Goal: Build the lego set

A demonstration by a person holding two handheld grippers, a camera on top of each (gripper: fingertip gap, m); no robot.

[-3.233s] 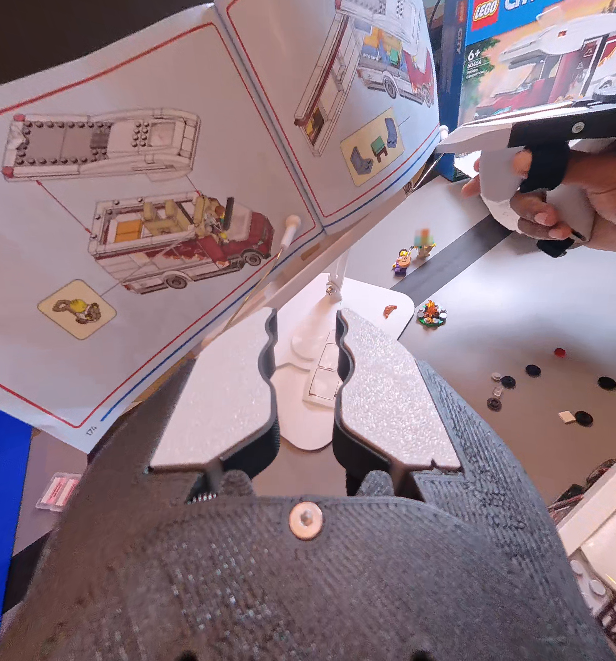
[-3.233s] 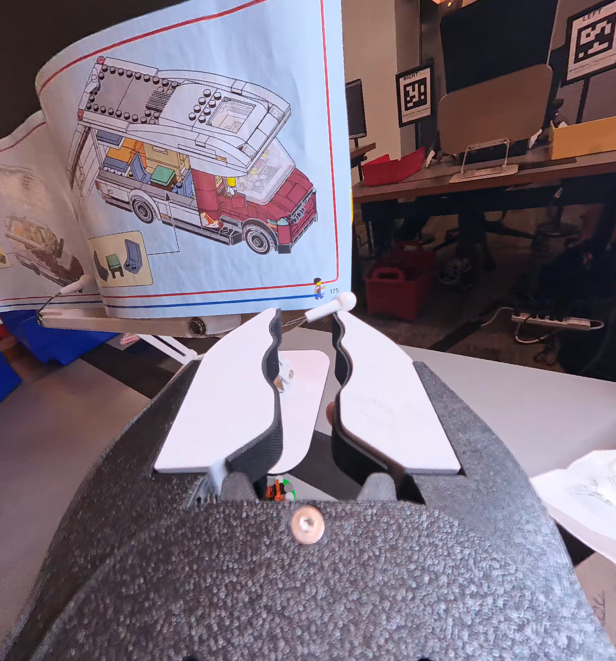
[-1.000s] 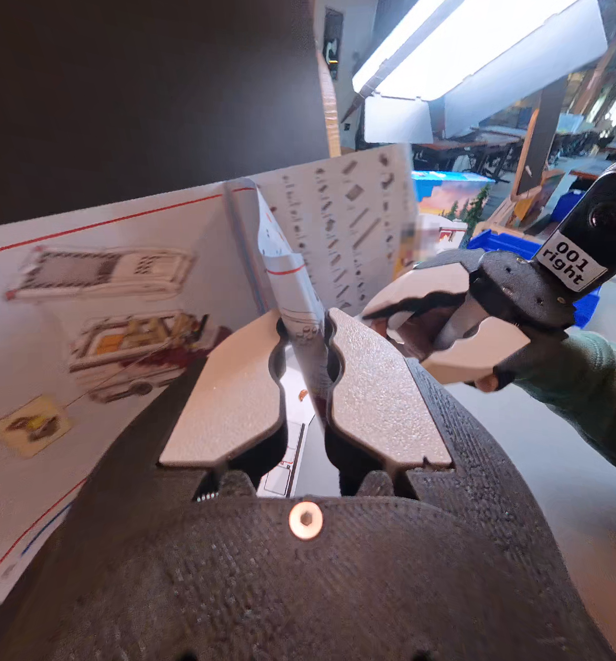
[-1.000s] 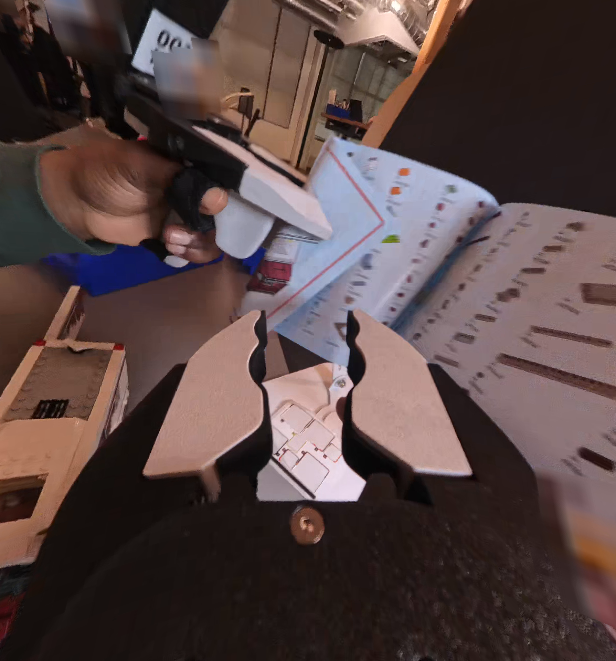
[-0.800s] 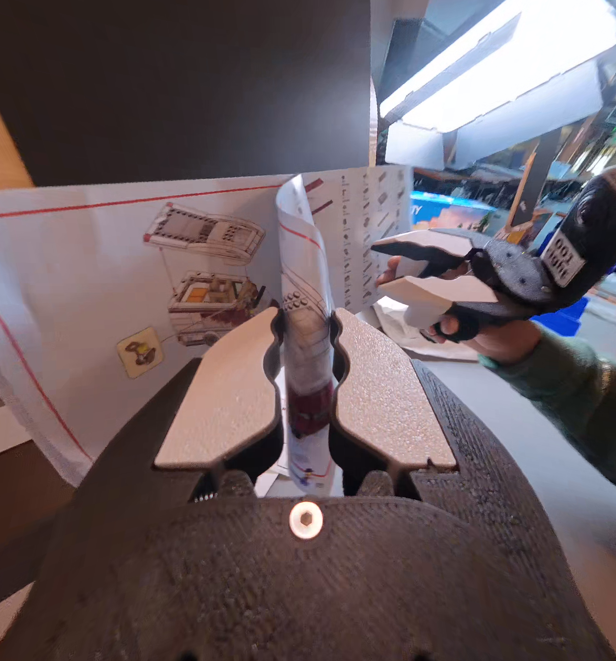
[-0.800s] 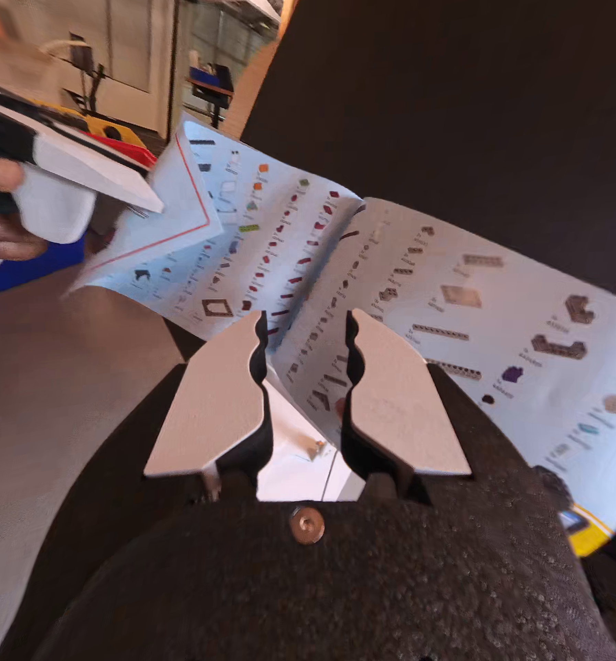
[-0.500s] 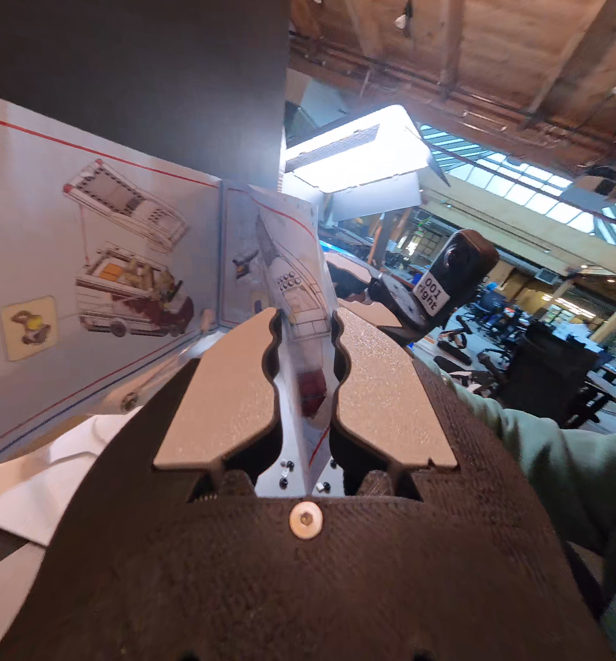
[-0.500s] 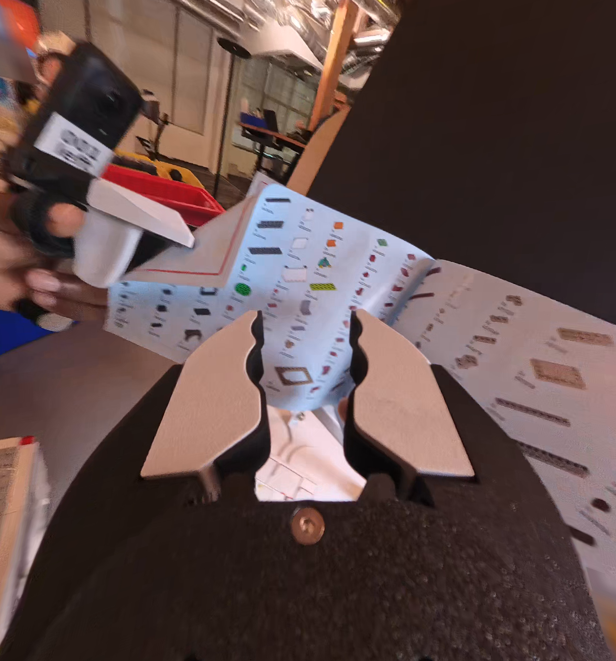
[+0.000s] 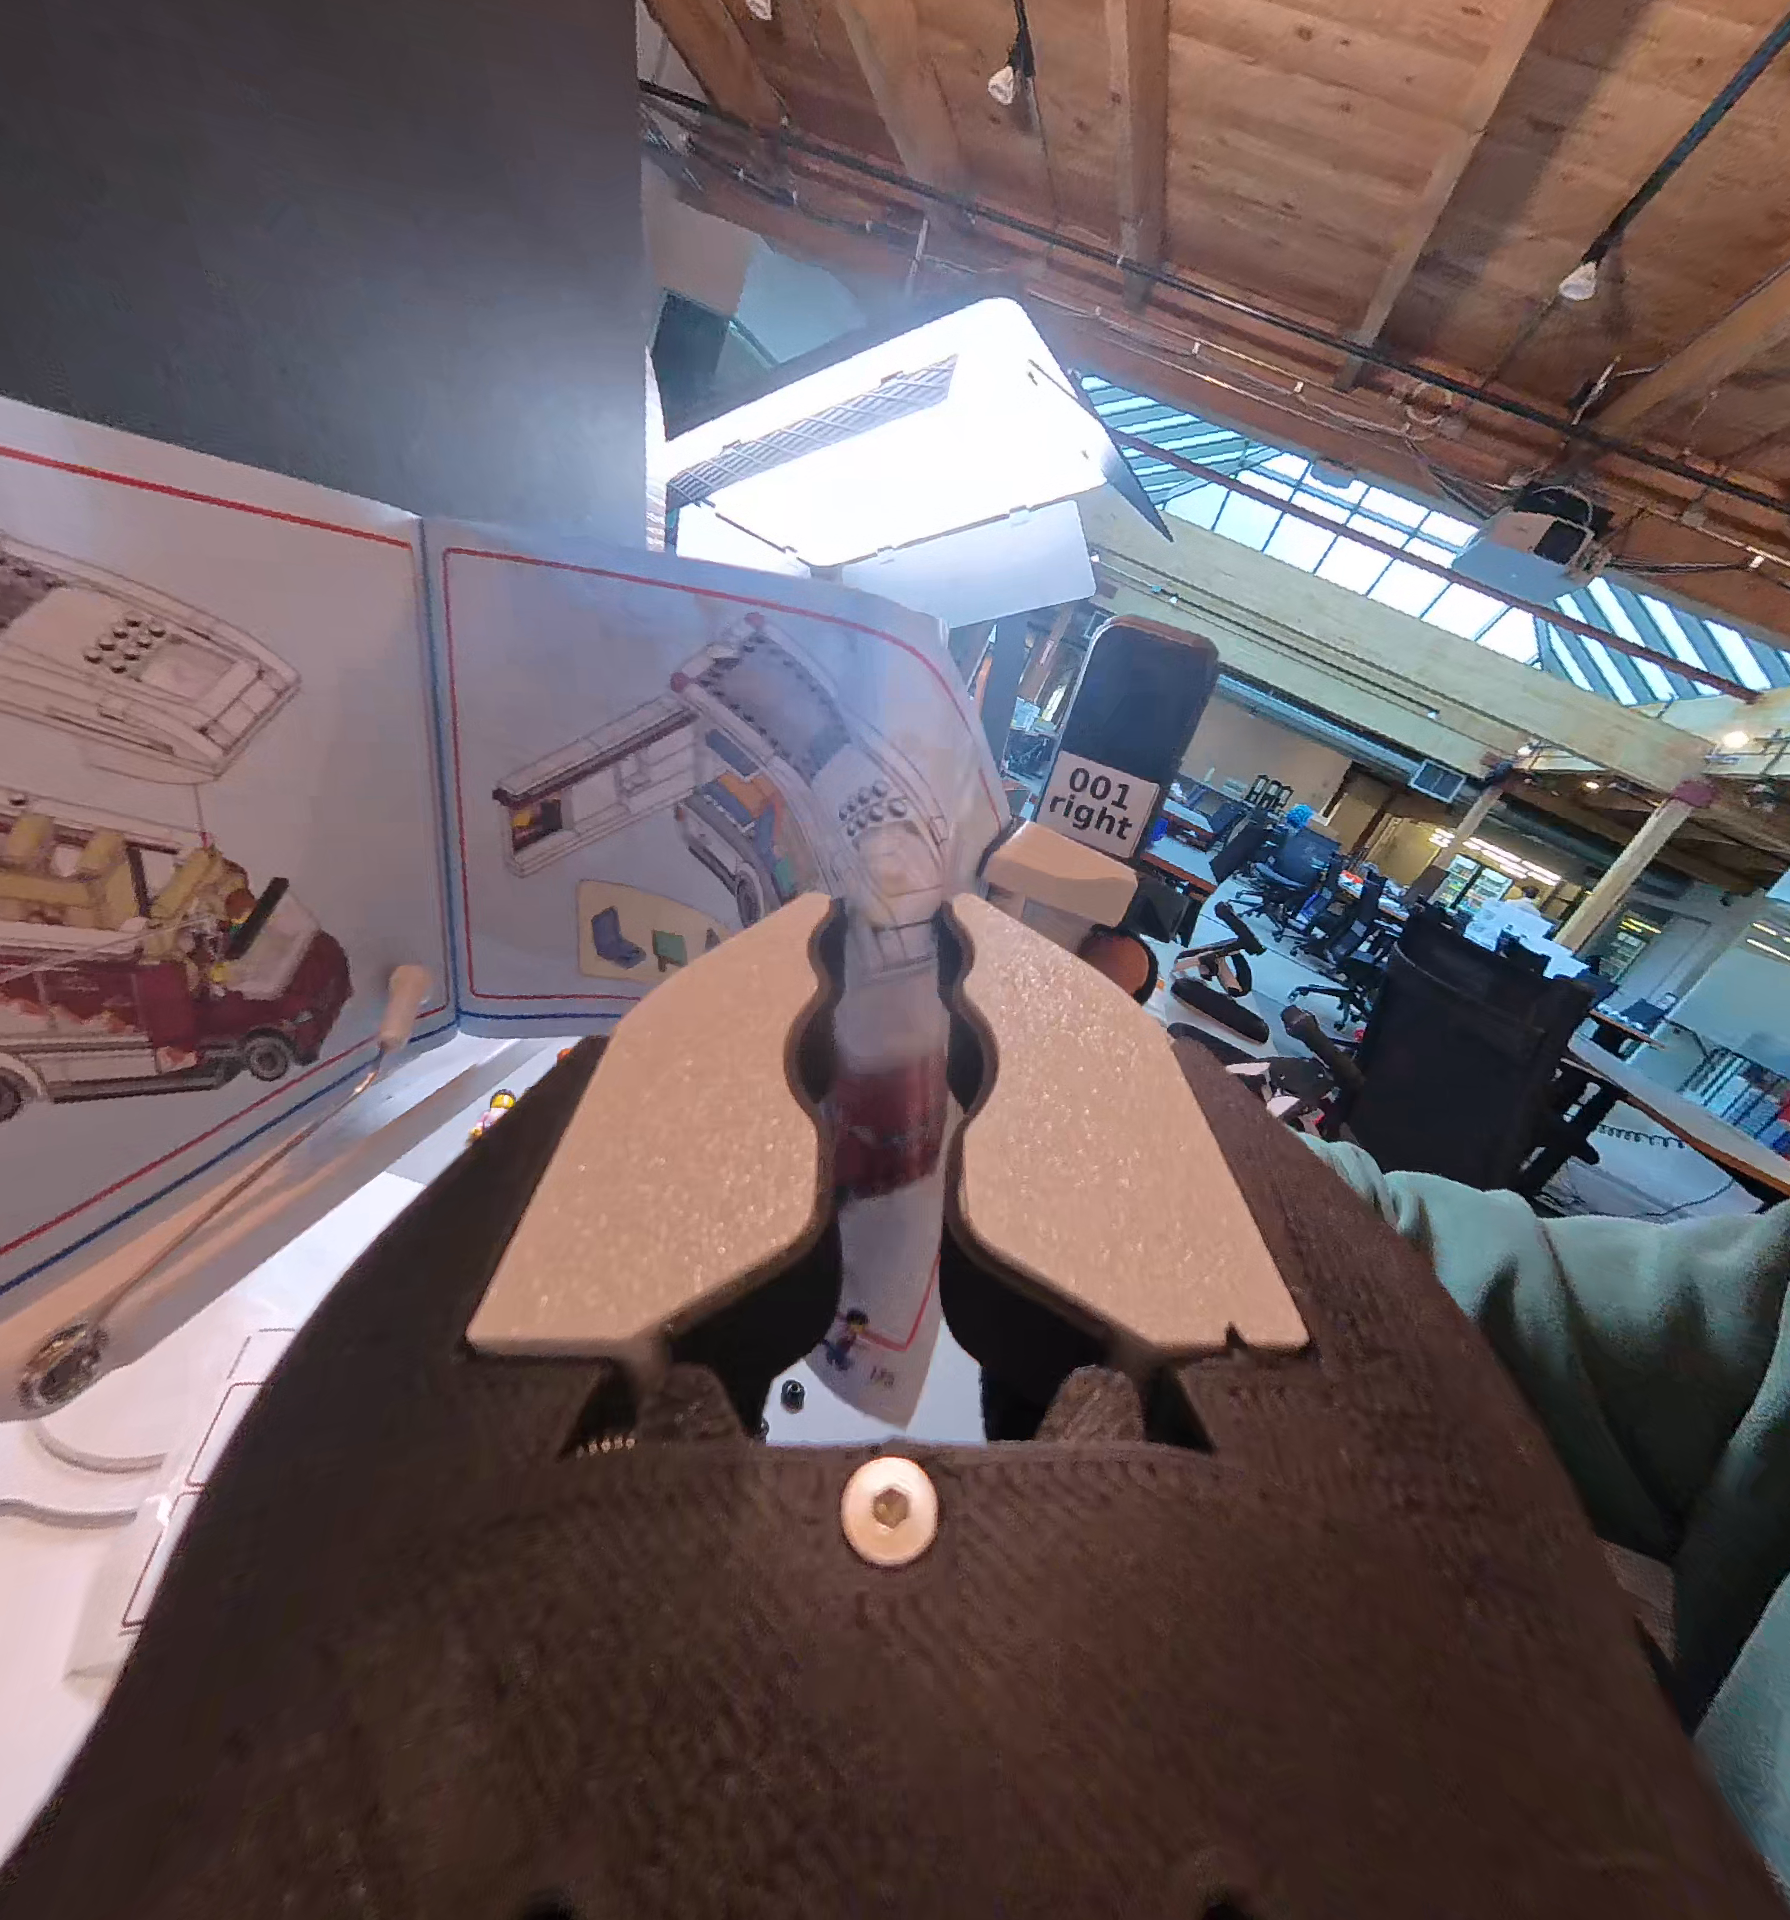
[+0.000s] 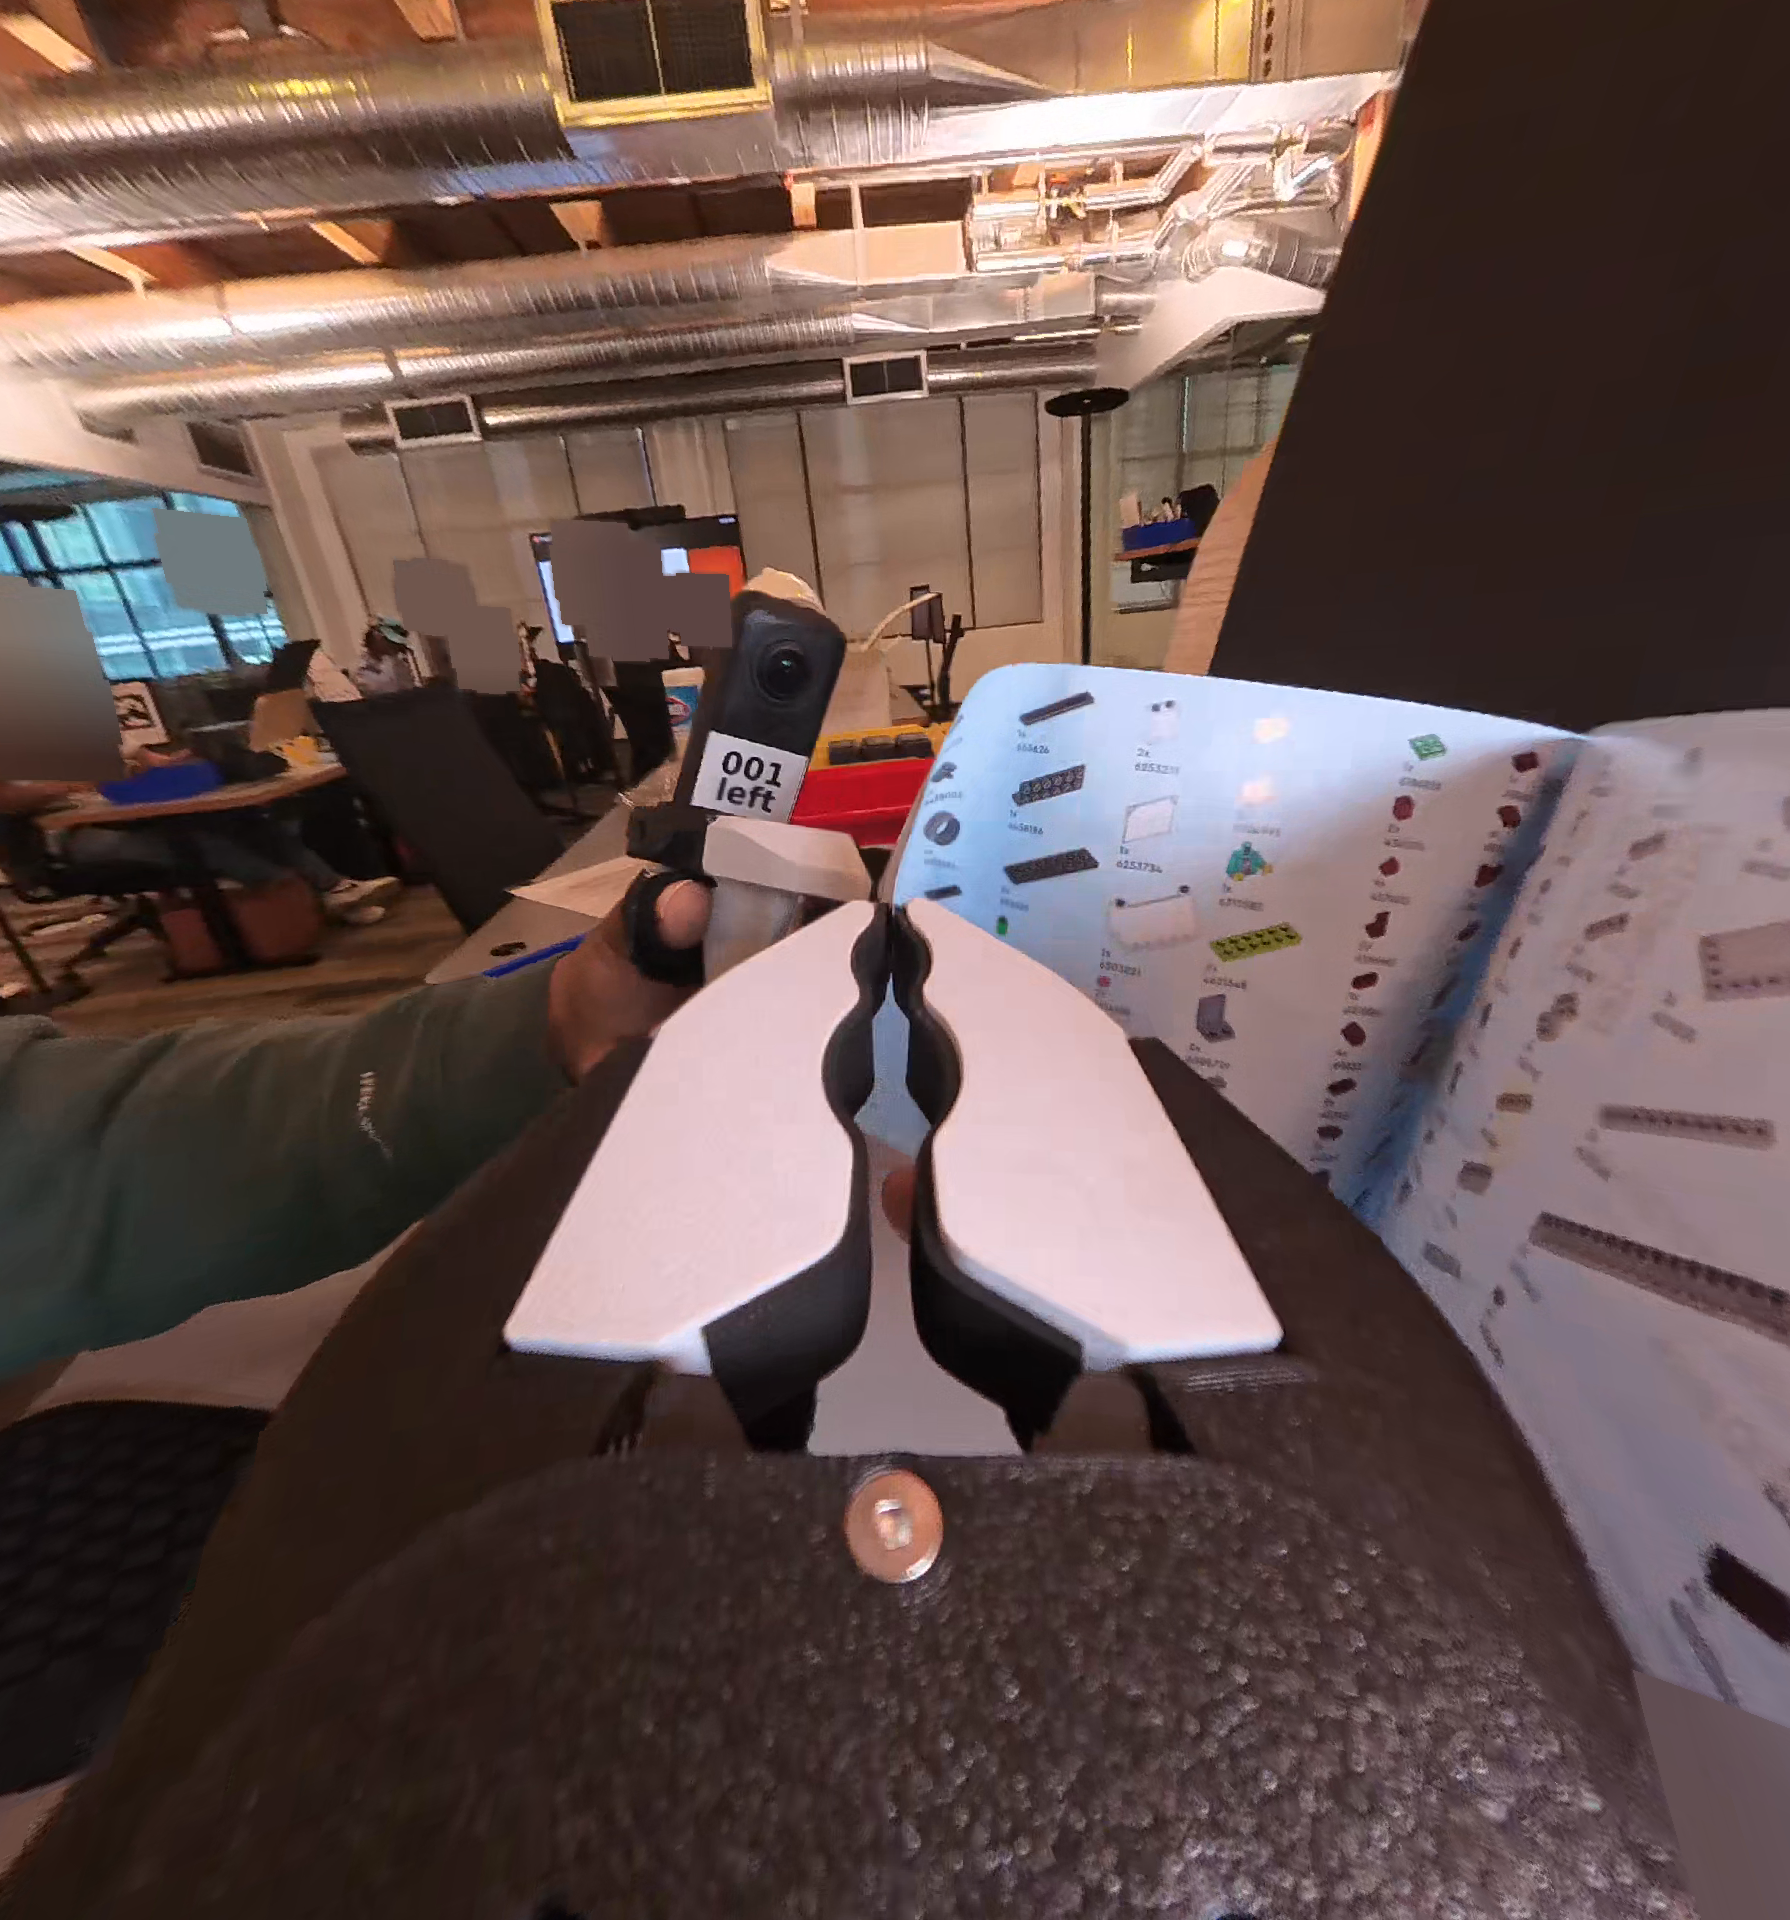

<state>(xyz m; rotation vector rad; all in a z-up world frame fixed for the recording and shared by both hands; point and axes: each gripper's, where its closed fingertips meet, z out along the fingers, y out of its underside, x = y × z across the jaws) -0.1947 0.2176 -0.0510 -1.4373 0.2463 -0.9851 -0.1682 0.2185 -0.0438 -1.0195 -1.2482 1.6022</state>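
- Left claw (image 9: pixel 886 914): jaws part-way apart, w/ a loose, curled white paper page printed with a red-and-white camper van drawing (image 9: pixel 870 810) running thru the gap.
- Page's long axis goes 12-to-6 btwn my fingers. Its bottom corner hangs out near the claw's root at 6; its top fans out at 12.
- Paper looks to touch both wavy pads, but it's blurred. Can't tell if I'm really pinching it or if it's just standing in the gap.
- Page belongs to the open light-blue building-instruction booklet (image 9: pixel 195 831), which stands at 9-10 o'clock from this claw. It's propped on a white plastic book stand (image 9: pixel 29 1455), w/ a thin wire arm with a white tip (image 9: pixel 405 987) lying across the lower edge of the spread.
- Right claw (image 10: pixel 889 920): fingertips clenched together, right on the near edge of that same page (image 10: pixel 1161 831). It looks nipped on that edge.
- From the right claw the sheet spreads out toward 1-3 o'clock, showing its parts-list side.
- Seen from the left claw, the right one sits at 1 o'clock, just behind the page's far edge. Seen from the right claw, the left one sits at 11 o'clock, just beside the page.
- So both claws are at one sheet, on opposite faces, v. close together; my guess is the right has the firmer hold.
- Green sleeve (image 9: pixel 1649 1403) at 3-4 o'clock in left view.
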